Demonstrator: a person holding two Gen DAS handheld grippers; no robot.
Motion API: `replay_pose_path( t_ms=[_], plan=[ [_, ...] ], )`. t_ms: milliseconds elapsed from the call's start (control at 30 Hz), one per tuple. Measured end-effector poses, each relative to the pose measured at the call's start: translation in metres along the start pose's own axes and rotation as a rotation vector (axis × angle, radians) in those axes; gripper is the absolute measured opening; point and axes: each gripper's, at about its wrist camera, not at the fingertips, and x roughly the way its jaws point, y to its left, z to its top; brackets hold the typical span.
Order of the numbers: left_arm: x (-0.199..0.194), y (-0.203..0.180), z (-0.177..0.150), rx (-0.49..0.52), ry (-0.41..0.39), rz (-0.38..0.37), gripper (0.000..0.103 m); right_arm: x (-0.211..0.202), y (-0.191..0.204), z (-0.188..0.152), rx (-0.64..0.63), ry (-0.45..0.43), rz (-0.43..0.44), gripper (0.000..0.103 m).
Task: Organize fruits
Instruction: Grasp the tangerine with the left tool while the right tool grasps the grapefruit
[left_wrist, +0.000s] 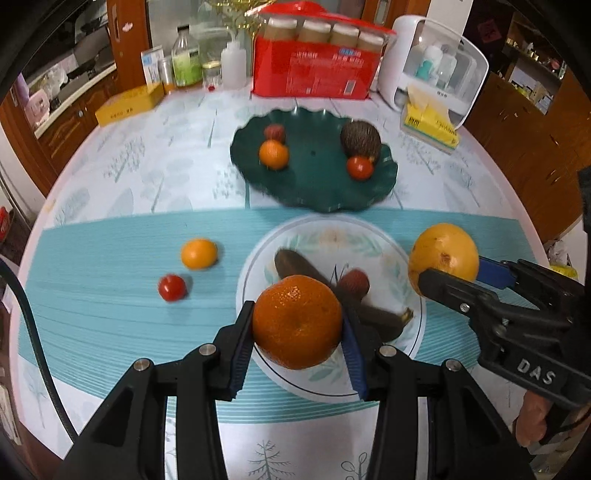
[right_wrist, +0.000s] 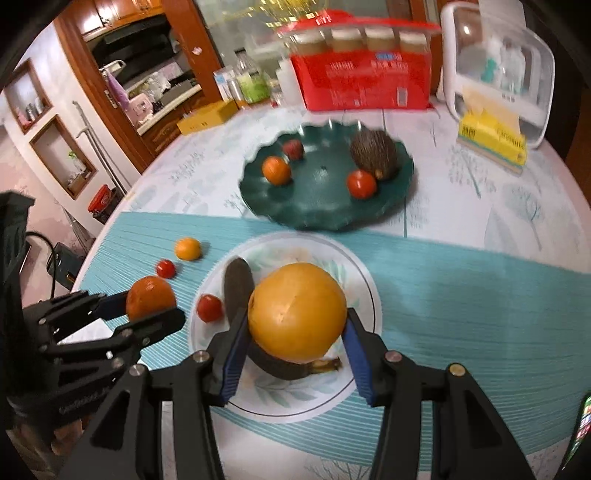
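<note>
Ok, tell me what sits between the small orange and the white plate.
Nothing: in the left wrist view only bare teal mat separates the small orange from the white plate; the small tomato sits nearer, off that line.

Yellow-orange fruit (right_wrist: 297, 313) clamped in right gripper (right_wrist: 295, 354) above white plate (right_wrist: 364, 373).

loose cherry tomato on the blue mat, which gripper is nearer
Left. The left gripper sits just beside the cherry tomato; the right gripper is farther, over the white plate.
</note>
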Motion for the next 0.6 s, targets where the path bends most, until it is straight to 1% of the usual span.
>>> replay_pose_path(
  t_ms=[200, 267, 367, 500, 600],
  plan=[
    [-0.022, 0.001, 0.022, 0.032, -0.008, 0.015, 0.042, -0.033, 0.01, 0.018, -0.018, -0.055, 0.004, 0.05],
    [-0.03, 0.001, 0.032, 0.05, -0.021, 0.019, 0.042, -0.043, 0.012, 0.024, -0.02, -0.066, 0.02, 0.05],
    [-0.044, 0.001, 0.052, 0.079, -0.045, 0.026, 0.042, -0.057, 0.016, 0.035, -0.045, -0.087, 0.016, 0.05],
    [-0.062, 0.002, 0.08, 0.106, -0.085, 0.046, 0.043, -0.08, 0.021, 0.06, -0.083, -0.134, -0.009, 0.05],
    [-0.076, 0.004, 0.106, 0.127, -0.12, 0.065, 0.043, -0.098, 0.021, 0.085, -0.094, -0.175, -0.022, 0.05]
  ],
)
